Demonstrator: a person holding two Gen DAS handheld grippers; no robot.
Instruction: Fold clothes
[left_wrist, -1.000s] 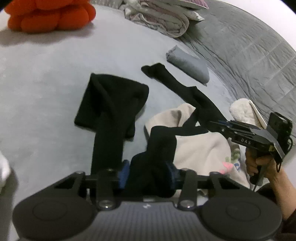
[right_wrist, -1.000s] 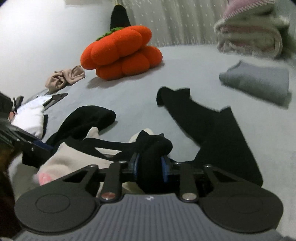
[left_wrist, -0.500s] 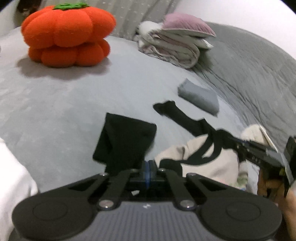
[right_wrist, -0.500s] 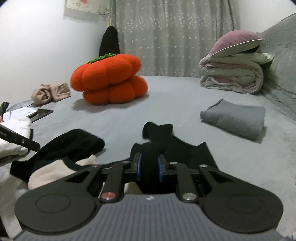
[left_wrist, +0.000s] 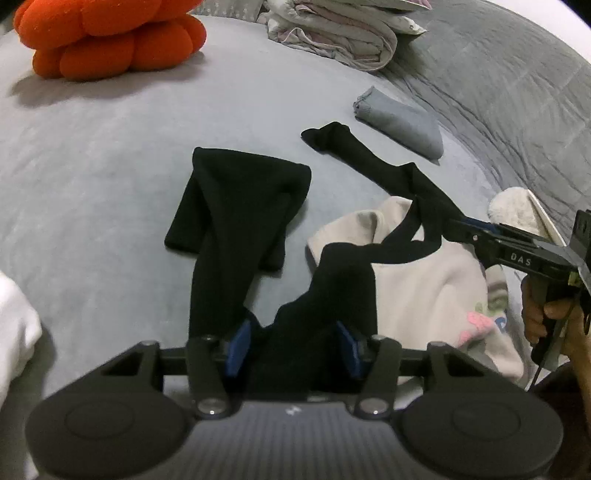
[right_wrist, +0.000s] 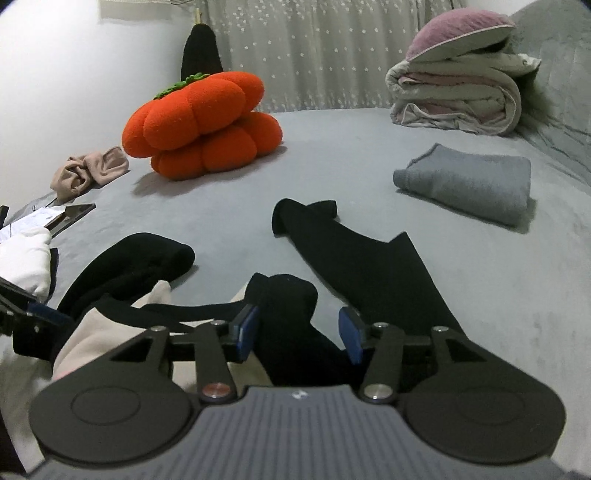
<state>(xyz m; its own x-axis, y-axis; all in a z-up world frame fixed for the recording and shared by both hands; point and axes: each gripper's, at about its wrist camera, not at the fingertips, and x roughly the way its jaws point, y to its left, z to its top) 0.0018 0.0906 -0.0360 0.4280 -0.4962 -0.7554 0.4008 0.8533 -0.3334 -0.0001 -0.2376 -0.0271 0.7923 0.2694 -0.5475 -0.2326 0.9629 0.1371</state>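
Black tights lie spread on the grey bed, one leg folded back at the left, the other leg stretching away towards a folded grey garment. My left gripper is open with the waist end of the tights bunched between its blue pads. My right gripper is open too, with a bunch of black fabric lying between its fingers. The right gripper also shows in the left wrist view, at the tights' band over a cream sweatshirt.
An orange pumpkin cushion sits at the far left. A folded grey garment and a stack of bedding with a pink pillow lie far right. A white garment and a beige cloth lie left.
Both grippers were shut on the tights half a second ago and have now opened. The left wrist view has tilted back down towards the bed, and the fabric has slackened onto the sweatshirt.
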